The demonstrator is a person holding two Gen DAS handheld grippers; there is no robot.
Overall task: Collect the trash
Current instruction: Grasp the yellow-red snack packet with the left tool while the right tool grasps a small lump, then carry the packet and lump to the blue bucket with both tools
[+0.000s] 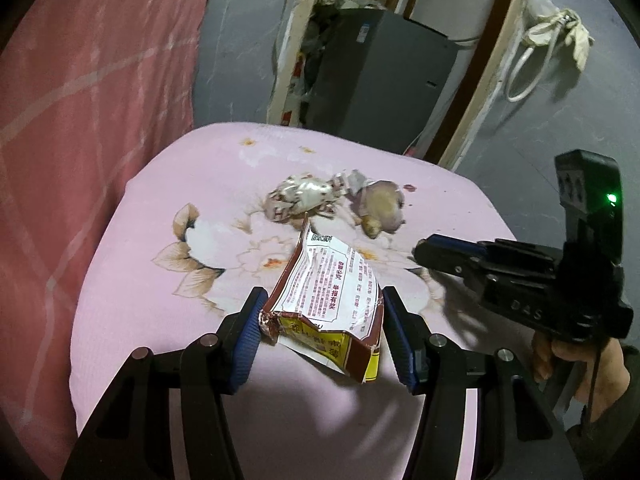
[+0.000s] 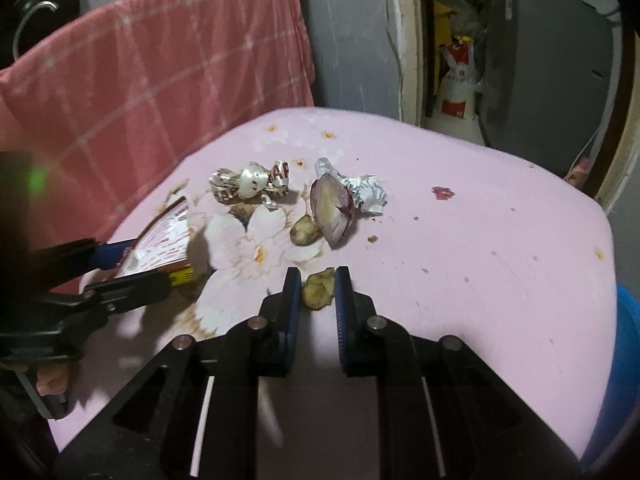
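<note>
Pink floral cloth (image 1: 168,184) is spread over the table, which is crowded against a red checked cover (image 1: 80,100) and a grey wall with a doorway behind. At the middle of the cloth the onion skin (image 2: 332,208) serves as the landmark. Just behind it and touching it, a crumpled foil scrap (image 2: 368,194) is seen; to its left, a little apart, a twisted printed wrapper (image 2: 252,184) lies; just in front of it a small brownish lump (image 2: 304,234) rests. Nearer the camera than the onion skin, a yellowish peel scrap (image 2: 318,290) is caught between the pads of the right tongs (image 2: 318,286), which are drawn nearly together around it; whether it is truly pinched or only bracketed cannot be told for certain, though contact on both sides is suggested. Left of the onion skin and forward of it, a torn printed packet (image 1: 324,300) is clamped by the left tongs (image 1: 322,320), its crushed lower end pressed between the blue pads, presumably so that it can be lifted whole. It is judged that each hand is loaded with one piece so that both can be carried off together, while the remaining litter is left on the cloth.
</note>
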